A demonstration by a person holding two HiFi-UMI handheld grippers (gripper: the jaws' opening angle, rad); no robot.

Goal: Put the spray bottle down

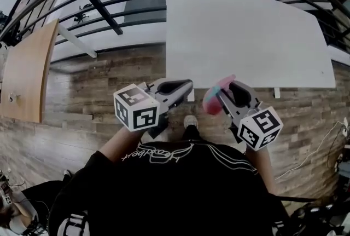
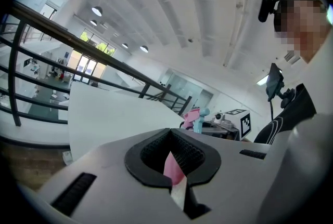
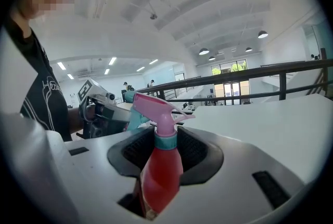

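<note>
My right gripper (image 1: 234,92) is shut on a spray bottle (image 1: 217,97) with a red body, a teal collar and a pink trigger head. In the right gripper view the spray bottle (image 3: 160,166) stands upright between the jaws of the right gripper (image 3: 164,151), its nozzle pointing left. My left gripper (image 1: 183,86) is held level beside it, close to my chest. In the left gripper view the jaws of the left gripper (image 2: 171,158) are closed on a thin pink and white sliver (image 2: 173,170); what it is I cannot tell. The spray bottle (image 2: 195,120) shows beyond them.
A large white table (image 1: 246,38) lies just ahead of both grippers. A black railing (image 1: 109,16) runs behind it. A wooden board (image 1: 27,70) stands at the left. Wood-plank floor (image 1: 82,92) is underfoot, with a cable (image 1: 311,153) at the right.
</note>
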